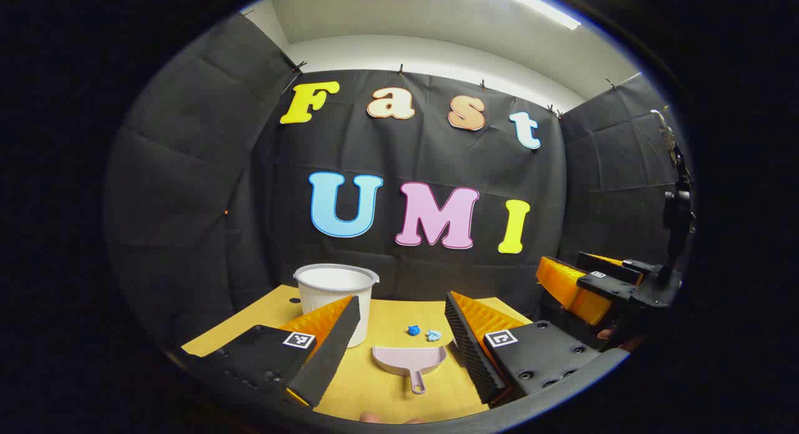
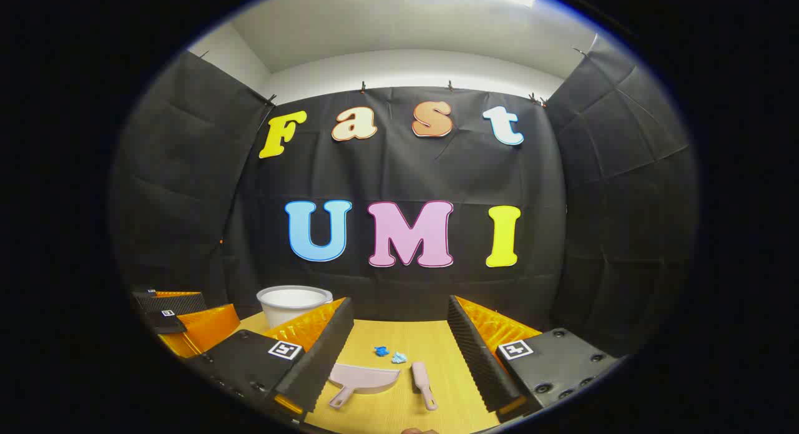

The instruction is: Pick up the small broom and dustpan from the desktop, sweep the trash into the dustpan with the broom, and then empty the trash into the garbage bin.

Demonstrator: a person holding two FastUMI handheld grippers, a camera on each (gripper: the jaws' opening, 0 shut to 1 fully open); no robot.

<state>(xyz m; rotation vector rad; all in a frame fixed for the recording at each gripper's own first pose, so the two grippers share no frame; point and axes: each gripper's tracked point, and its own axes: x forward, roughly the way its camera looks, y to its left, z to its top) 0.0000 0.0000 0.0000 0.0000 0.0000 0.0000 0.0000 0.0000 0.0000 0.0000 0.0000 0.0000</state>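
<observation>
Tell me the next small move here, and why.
Probably lower both grippers toward the tools: the left gripper open above the dustpan, the right gripper open above the broom. Both tools lie untouched on the table, with the blue scraps unswept just beyond them.

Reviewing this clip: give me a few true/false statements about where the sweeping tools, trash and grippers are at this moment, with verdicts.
1. The dustpan lies on the desktop, ungrasped. True.
2. The right hand-held gripper is shut on the small broom. False: its fingers are open and the broom lies on the desktop.
3. Two blue trash bits sit beyond the dustpan. True.
4. The trash is already in the white garbage bin. False: it lies on the desktop.
5. The left hand-held gripper is open. True.
</observation>
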